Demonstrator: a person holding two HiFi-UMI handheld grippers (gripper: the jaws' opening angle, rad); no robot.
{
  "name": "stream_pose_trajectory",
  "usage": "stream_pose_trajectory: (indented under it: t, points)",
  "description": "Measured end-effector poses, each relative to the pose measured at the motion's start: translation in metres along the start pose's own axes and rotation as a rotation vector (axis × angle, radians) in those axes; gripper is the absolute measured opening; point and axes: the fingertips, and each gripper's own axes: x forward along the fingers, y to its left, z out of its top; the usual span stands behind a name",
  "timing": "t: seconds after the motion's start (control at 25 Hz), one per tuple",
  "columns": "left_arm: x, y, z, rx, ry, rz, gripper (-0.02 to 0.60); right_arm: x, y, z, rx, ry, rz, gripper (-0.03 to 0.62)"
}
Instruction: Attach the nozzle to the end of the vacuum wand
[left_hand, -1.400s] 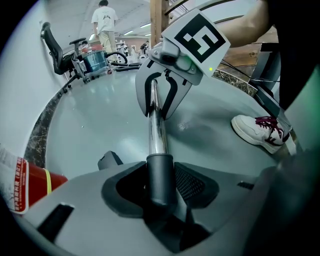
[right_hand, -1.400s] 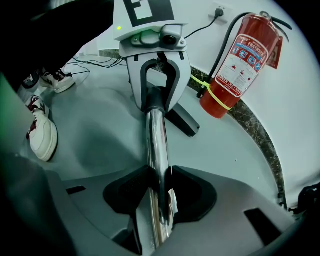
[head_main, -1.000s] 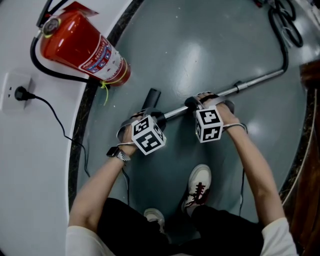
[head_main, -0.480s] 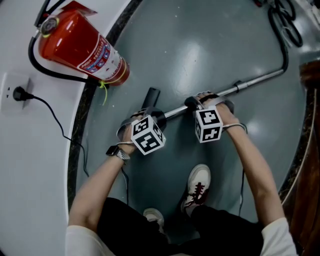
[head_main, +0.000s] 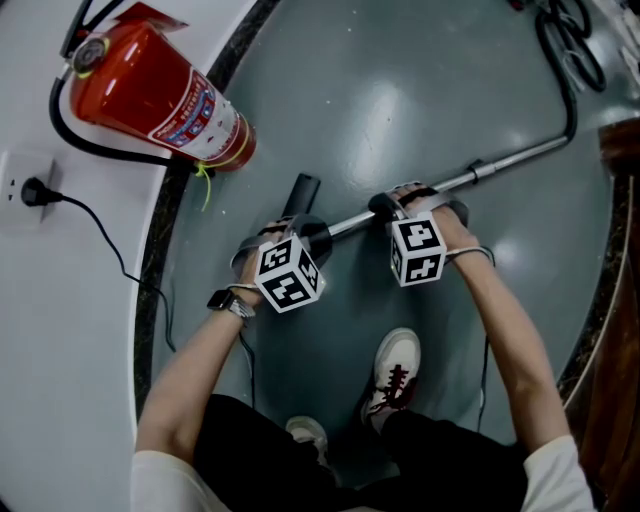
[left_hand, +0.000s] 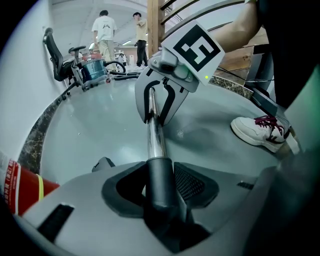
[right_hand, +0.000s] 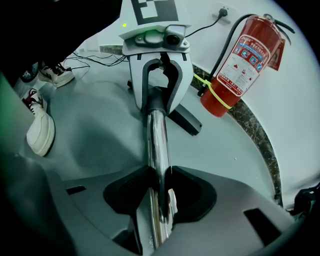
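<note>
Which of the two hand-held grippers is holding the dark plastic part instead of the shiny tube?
The left hand-held gripper: its jaws clamp the dark nozzle, while the right hand-held gripper grips the chrome wand.

Evenly lit indoor scene with soft overhead glare on the glossy grey floor (head_main: 400, 110), bright glints along the vacuum wand (right_hand: 159, 150), and fisheye-curved, dark-cornered gripper views.

A red fire extinguisher (head_main: 150, 95) stands by the white wall, up and left of the left gripper (head_main: 298, 235). Farther left, a black plug (head_main: 35, 190) sits in a wall socket. A white shoe (head_main: 397, 372) rests just below the right gripper (head_main: 408, 208). Far beyond that gripper, two people (left_hand: 105, 32) stand near an office chair (left_hand: 56, 57).
</note>
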Motion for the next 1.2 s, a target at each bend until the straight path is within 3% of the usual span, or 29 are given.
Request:
stream_pose_trajectory:
  t: [0.28, 0.92, 1.2]
  points:
    - [-0.001, 0.000, 0.002, 0.037, -0.043, 0.001, 0.176, -0.001, -0.001, 0.000, 0.004, -0.008, -0.001, 0.155]
    - [0.011, -0.003, 0.004, 0.056, 0.017, 0.002, 0.191, 0.004, 0.001, -0.005, 0.026, -0.019, -0.031, 0.158]
    - [0.000, -0.001, 0.005, -0.055, -0.052, -0.033, 0.209, -0.006, 0.000, -0.003, 0.172, -0.097, -0.026, 0.163]
